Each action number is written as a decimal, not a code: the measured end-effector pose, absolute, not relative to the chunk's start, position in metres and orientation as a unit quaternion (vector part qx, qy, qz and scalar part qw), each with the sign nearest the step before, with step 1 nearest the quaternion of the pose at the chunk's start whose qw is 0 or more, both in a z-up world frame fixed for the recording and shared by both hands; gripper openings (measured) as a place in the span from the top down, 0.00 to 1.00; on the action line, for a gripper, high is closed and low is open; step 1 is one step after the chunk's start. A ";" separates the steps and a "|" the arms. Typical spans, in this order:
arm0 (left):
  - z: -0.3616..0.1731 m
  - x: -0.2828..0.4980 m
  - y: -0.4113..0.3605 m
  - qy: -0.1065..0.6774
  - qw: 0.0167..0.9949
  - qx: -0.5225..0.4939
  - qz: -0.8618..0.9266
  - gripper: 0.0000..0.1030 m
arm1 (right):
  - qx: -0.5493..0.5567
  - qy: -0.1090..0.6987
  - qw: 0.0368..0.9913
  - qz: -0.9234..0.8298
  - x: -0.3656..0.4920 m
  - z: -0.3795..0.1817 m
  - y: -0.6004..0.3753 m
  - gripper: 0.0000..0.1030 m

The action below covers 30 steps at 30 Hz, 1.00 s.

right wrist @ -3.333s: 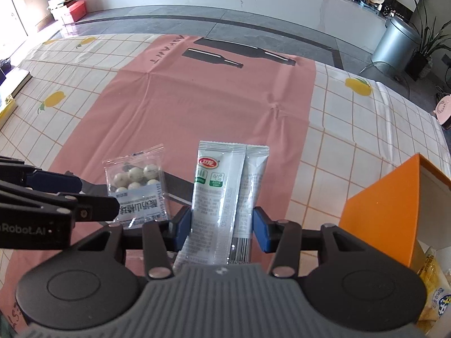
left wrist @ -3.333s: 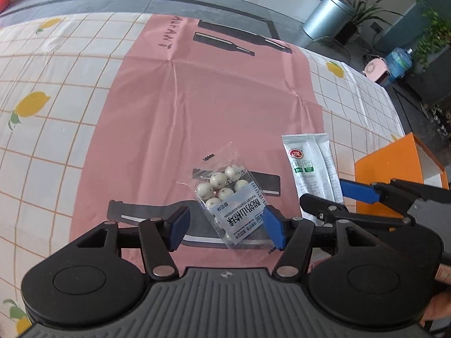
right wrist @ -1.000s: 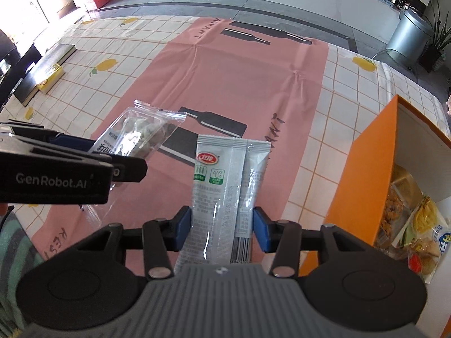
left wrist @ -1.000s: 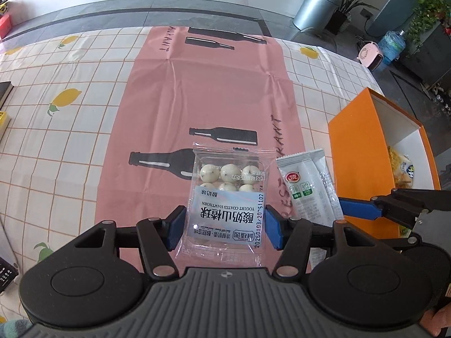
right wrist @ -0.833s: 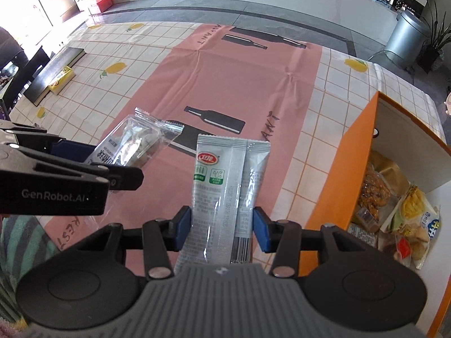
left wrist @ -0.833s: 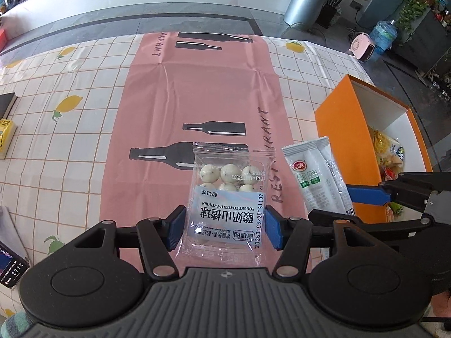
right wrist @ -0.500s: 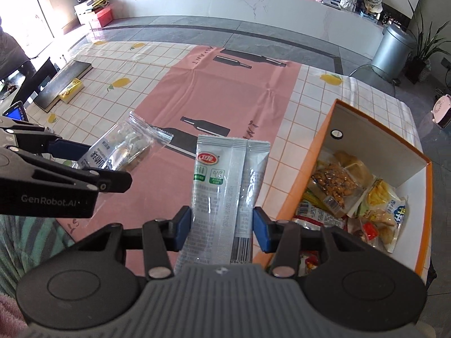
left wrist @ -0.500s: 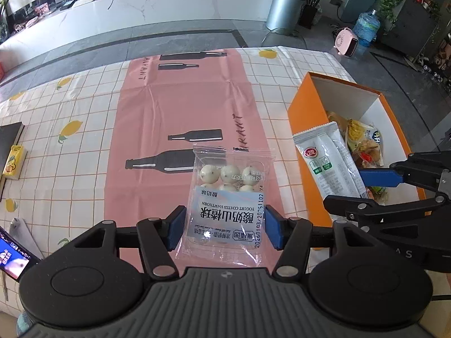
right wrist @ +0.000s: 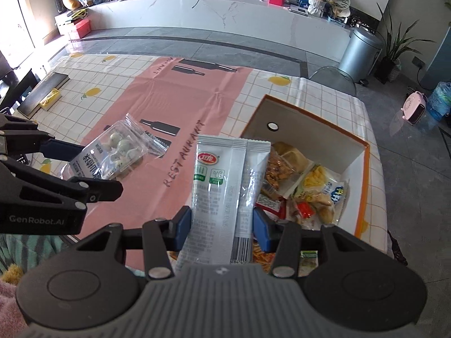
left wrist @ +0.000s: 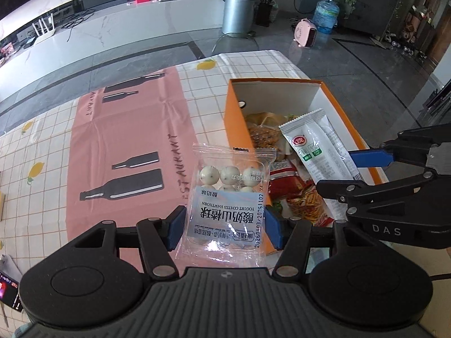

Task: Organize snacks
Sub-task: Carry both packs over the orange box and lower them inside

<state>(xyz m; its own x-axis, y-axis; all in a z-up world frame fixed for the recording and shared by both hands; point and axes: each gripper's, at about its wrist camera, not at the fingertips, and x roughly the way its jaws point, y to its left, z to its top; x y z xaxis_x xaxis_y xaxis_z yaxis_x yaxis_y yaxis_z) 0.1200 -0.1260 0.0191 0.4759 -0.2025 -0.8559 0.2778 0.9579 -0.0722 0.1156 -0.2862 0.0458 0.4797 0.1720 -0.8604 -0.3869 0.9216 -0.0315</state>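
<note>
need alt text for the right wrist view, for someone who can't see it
The right gripper holds a grey-white snack sachet upright above an open orange box of mixed snacks. At left, the left gripper holds a clear bag of white yogurt-coated balls over a pink bottle-print mat.

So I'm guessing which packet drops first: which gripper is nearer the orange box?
Right. The right gripper holds its white sachet over the orange box; the left gripper with the yogurt-coated hawthorn ball pack sits at its near left corner.
</note>
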 end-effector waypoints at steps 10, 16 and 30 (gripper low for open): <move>-0.002 0.148 -0.203 0.494 0.837 0.101 -0.213 0.35 | -0.102 0.513 0.843 0.123 0.139 0.018 -0.356 0.56; -0.034 0.166 -0.231 0.505 0.819 0.142 -0.233 0.35 | -0.073 0.533 0.834 0.124 0.161 -0.010 -0.381 0.56; -0.074 0.177 -0.258 0.498 0.784 0.245 -0.278 0.35 | -0.115 0.570 0.797 0.161 0.202 -0.059 -0.372 0.56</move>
